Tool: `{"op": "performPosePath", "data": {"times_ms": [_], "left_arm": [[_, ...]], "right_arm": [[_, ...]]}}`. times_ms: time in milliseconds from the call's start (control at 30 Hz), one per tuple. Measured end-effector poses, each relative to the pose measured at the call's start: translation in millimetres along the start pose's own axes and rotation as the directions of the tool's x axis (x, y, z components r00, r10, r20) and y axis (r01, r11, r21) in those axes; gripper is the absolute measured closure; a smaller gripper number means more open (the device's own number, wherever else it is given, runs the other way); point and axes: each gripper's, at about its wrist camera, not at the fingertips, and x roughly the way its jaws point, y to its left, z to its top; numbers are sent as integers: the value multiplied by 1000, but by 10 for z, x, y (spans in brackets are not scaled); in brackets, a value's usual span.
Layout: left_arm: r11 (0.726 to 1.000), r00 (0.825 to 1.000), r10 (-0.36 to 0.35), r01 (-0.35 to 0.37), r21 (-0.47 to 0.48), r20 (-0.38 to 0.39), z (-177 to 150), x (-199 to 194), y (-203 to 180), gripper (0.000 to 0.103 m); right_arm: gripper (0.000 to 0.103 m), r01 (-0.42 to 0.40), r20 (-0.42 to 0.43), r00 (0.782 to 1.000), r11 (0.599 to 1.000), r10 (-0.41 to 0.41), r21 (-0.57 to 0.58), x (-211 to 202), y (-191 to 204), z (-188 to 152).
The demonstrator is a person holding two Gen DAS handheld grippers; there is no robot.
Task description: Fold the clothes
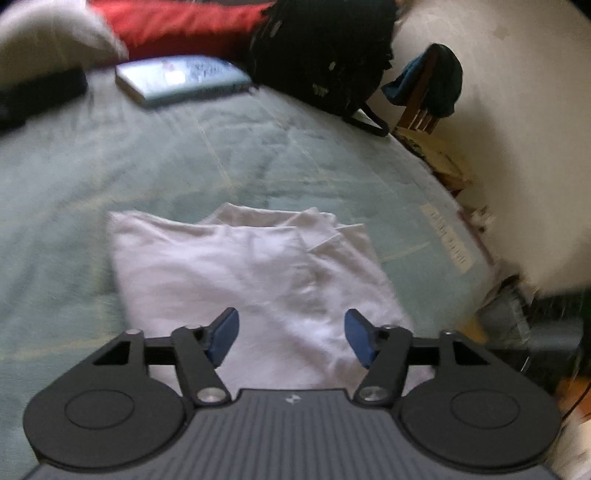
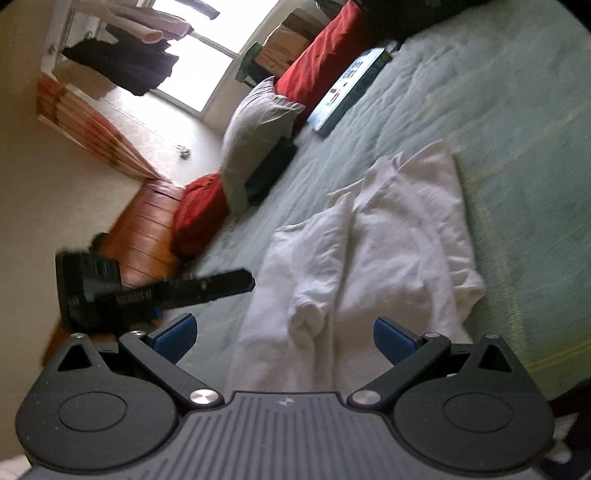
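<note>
A white garment (image 1: 236, 273) lies partly folded on the green bedspread (image 1: 110, 158), its sleeves tucked over the body. My left gripper (image 1: 291, 334) hangs just above the garment's near end; it is open, and the blue pads (image 1: 223, 338) touch no cloth. In the right wrist view the same garment (image 2: 373, 254) runs away from me, rumpled, with a bunched fold near the middle. My right gripper (image 2: 284, 338) is open wide over the garment's near end and holds nothing. The black body of the left tool (image 2: 166, 291) shows at the garment's left side.
A book (image 1: 181, 79), a black bag (image 1: 321, 55) and a red cushion (image 1: 177, 26) lie at the far end of the bed. A grey pillow (image 2: 255, 133) and a dark flat item (image 2: 271, 170) lie along one edge. A wooden chair (image 1: 421, 107) draped with clothing stands beside the bed.
</note>
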Motion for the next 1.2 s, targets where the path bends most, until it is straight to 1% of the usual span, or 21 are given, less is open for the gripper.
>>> {"op": "performPosePath", "data": {"times_ms": [100, 233, 300, 433, 467, 567, 633, 733, 833, 900, 1000, 1067, 1200], "left_arm": [[992, 996, 76, -80, 99, 38, -186, -120, -102, 31], [970, 983, 171, -179, 164, 63, -425, -240, -179, 24], [964, 977, 202, -212, 163, 72, -506, -297, -177, 21], [942, 949, 293, -307, 135, 113, -655, -442, -145, 20], [940, 945, 303, -318, 127, 122, -685, -481, -133, 20], [944, 942, 300, -316, 97, 147, -746, -587, -92, 18], [949, 943, 293, -307, 71, 157, -774, -625, -65, 15], [954, 945, 287, -296, 39, 157, -832, -633, -25, 15], [950, 941, 307, -312, 17, 144, -877, -623, 25, 15], [941, 933, 334, -338, 6, 137, -902, -615, 34, 15], [938, 929, 343, -346, -2, 138, -935, -633, 53, 15], [940, 930, 341, -341, -19, 140, -957, -653, 78, 15], [940, 930, 340, -338, -33, 140, -980, -669, 128, 15]], "right_arm": [[0, -70, -40, 997, 997, 72, 43, 76, -59, -26], [0, -82, -109, 990, 994, 90, 72, 295, -92, -72], [0, -63, -140, 988, 996, 72, 67, 410, -84, -96], [0, -39, -193, 980, 998, 47, 46, 606, -60, -141], [0, -39, -201, 979, 998, 47, 43, 641, -55, -142], [0, -47, -213, 976, 999, 52, 28, 736, -30, -121], [0, -47, -214, 975, 998, 54, 37, 787, -29, -102], [0, -73, -211, 974, 996, 82, 53, 819, -2, -79], [0, -102, -200, 974, 994, 108, 40, 819, 75, -39], [0, -113, -190, 975, 993, 115, 21, 837, 127, -2], [0, -107, -187, 977, 994, 104, -4, 927, 99, 42], [0, -101, -186, 977, 995, 103, 24, 995, -9, 46], [0, -164, -143, 974, 983, 174, 82, 929, -120, 74]]}}
